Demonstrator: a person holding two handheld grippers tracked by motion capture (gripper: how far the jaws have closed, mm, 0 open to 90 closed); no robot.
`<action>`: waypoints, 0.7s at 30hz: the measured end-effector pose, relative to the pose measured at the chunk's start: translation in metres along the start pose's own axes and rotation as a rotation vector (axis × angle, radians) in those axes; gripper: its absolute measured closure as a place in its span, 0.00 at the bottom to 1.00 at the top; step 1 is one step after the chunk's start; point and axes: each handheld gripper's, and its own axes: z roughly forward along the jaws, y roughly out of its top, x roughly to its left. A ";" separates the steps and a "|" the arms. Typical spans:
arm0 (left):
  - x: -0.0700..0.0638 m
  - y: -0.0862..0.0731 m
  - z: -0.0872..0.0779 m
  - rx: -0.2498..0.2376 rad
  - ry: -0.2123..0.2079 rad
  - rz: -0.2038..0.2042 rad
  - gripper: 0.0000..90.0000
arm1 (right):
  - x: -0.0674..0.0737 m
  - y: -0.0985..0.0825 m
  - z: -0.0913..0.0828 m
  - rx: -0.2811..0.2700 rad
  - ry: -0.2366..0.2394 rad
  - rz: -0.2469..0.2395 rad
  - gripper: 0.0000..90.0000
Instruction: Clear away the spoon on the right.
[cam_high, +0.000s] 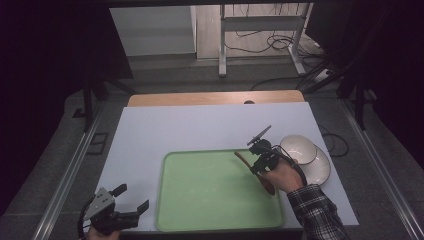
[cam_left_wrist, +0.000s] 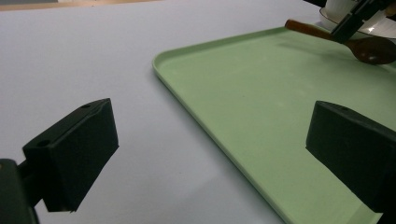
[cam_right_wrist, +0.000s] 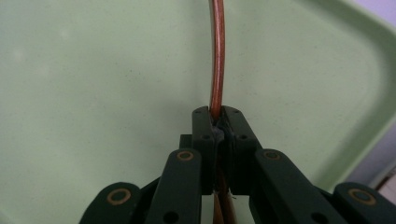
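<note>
Right gripper (cam_high: 258, 159) is clamped on a wooden spoon (cam_high: 254, 171), jaws pinched tight on the handle; the right gripper view shows the handle (cam_right_wrist: 217, 56) running edge-on out of the closed pads. The spoon is held over the right side of the green tray (cam_high: 210, 190), near its right edge, bowl end toward the near edge; whether it touches the tray I cannot tell. The tray lies at the near edge of the desk (cam_high: 165, 130). Left gripper (cam_high: 131, 198) sits at the desk's near left corner, jaws spread wide, nothing between them. A white bowl (cam_high: 298, 148) on a plate (cam_high: 320, 170) stands just beside the tray's far right corner.
</note>
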 end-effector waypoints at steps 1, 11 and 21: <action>0.000 0.000 0.000 0.000 0.000 0.000 0.02 | 0.000 0.000 0.003 0.003 -0.003 0.003 0.94; 0.000 0.000 0.000 0.000 -0.001 0.001 0.02 | -0.001 -0.003 0.007 0.007 -0.028 -0.027 0.86; 0.000 0.000 0.000 -0.001 0.001 0.002 0.02 | 0.010 -0.007 -0.005 -0.117 -0.026 -0.116 0.97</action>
